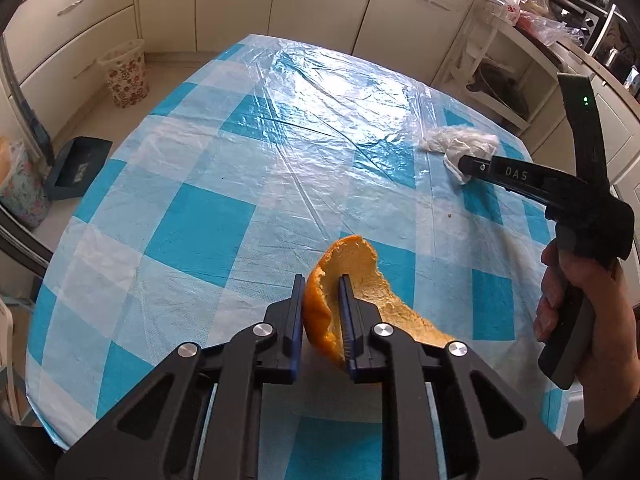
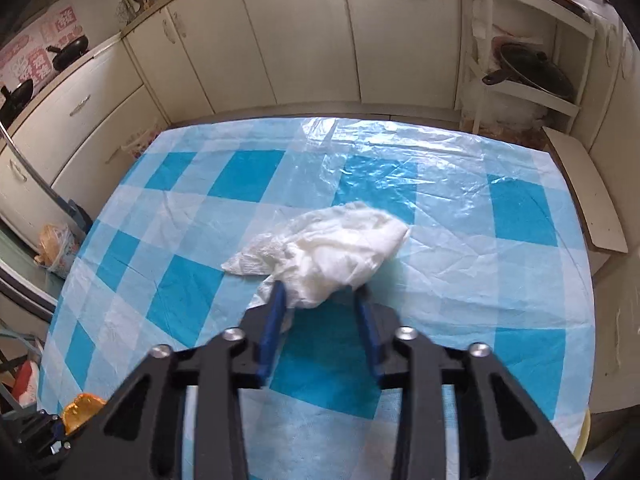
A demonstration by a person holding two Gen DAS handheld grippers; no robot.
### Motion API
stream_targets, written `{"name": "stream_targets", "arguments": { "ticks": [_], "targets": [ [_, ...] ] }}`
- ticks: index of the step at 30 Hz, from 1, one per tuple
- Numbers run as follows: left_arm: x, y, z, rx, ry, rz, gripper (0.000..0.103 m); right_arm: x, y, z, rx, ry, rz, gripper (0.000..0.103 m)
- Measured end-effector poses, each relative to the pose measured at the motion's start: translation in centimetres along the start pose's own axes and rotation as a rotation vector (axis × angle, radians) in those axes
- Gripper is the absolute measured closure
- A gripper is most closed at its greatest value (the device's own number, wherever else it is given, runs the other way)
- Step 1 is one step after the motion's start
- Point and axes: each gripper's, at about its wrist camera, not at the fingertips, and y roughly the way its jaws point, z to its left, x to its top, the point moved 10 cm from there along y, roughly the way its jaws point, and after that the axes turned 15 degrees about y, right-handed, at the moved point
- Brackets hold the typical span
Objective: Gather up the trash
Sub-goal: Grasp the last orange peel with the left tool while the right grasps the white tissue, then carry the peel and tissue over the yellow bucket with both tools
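— Two grippers down. Is your left gripper [image 1: 322, 280] holding anything?
— Yes, its jaws pinch the peel [image 1: 352, 280] above the tabletop [image 1: 200, 200].
— And your right gripper [image 2: 320, 292]?
— Its jaws straddle the tissue [image 2: 332, 252] lying on the tabletop; whether they grip it, I can't tell.

Glossy, creased plastic tablecloth [image 1: 248, 152]; crumpled soft paper tissue [image 2: 340, 248]; pithy matt orange peel [image 1: 360, 276].

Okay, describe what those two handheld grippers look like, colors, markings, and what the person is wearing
Both are black plastic tools. The left gripper has angular linkage arms with round silver pivot bolts and blue-edged, ribbed finger pads. The right gripper matches, with blue pads. From the left wrist view it carries white letters "DAS", a small green light and a grey handle. A dark sleeve shows.
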Motion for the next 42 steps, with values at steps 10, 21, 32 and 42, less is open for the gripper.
{"name": "stream_targets", "arguments": {
  "ticks": [10,21,32,42],
  "targets": [
    [1.4,-2.0,-1.9,-0.082,0.019,-0.092,0.091,1.3,-7.3,-2.1,0.1,0.035,-0.085,0.096],
    [3.0,-5.2,-11.2,-0.233,0.132,-0.183,0.092,-0.3,-17.8,-13.6,-0.022,0.103,-0.195,0.096],
    [2.0,-6.2,-26.9,-0.387,0.302,-0.185,0.091,-6.9,-16.8,-26.6,-0.242,0.221,-0.011,0.096],
    [0.8,-1.7,-35.4,-0.365,0.394,-0.09,0.091,-12.6,-12.4,-31.9,-0.299,0.256,0.207,0.083]
  ]
}}
